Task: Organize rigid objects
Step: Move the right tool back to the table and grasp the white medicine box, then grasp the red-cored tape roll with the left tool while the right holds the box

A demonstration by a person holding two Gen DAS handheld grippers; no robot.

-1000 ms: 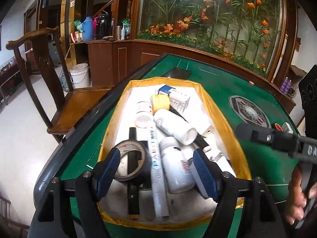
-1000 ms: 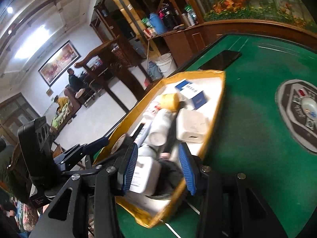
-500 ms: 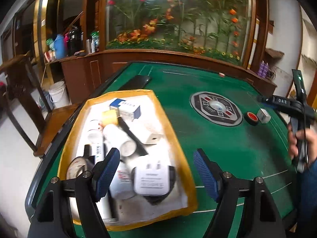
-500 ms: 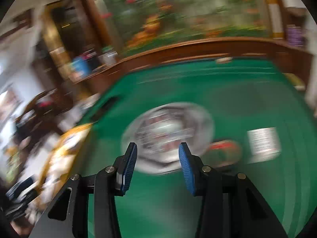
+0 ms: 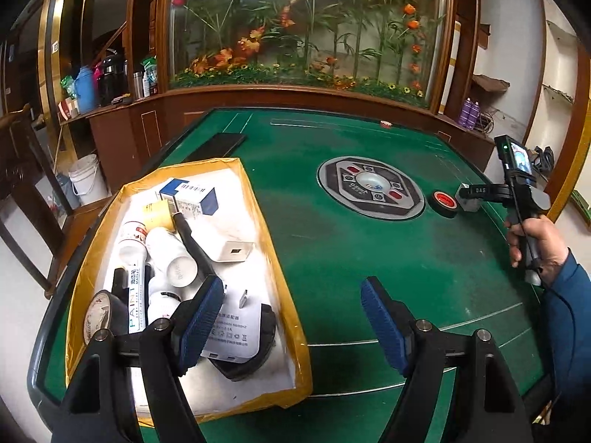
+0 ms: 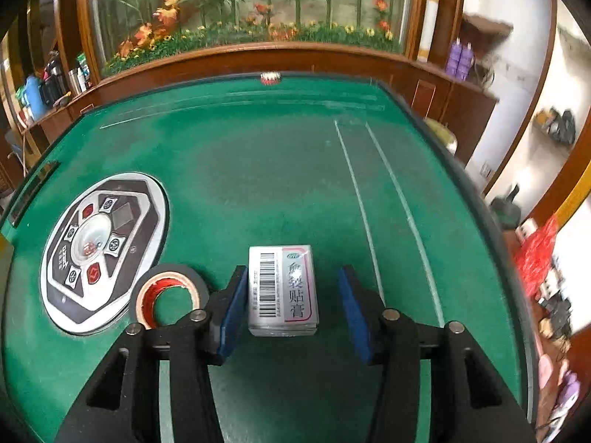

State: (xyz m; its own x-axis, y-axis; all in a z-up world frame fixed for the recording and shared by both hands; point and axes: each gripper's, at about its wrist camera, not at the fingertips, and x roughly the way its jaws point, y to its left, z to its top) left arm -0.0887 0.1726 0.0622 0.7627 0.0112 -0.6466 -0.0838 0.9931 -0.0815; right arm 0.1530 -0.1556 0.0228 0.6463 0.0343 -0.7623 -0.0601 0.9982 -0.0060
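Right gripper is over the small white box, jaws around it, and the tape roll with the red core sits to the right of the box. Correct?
Not quite. In the right wrist view the tape roll lies to the left of the small white box, beside the round centre panel. The rest holds: the right gripper is over the box, its jaws either side of it.

We are seeing a small white box [image 6: 282,289] lying flat on the green desk [image 6: 258,170], barcode up. Just left of it a black tape roll [image 6: 168,293] is lying flat. Well apart, a yellow-rimmed tray [image 5: 284,284] is holding bottles, boxes, a charger.
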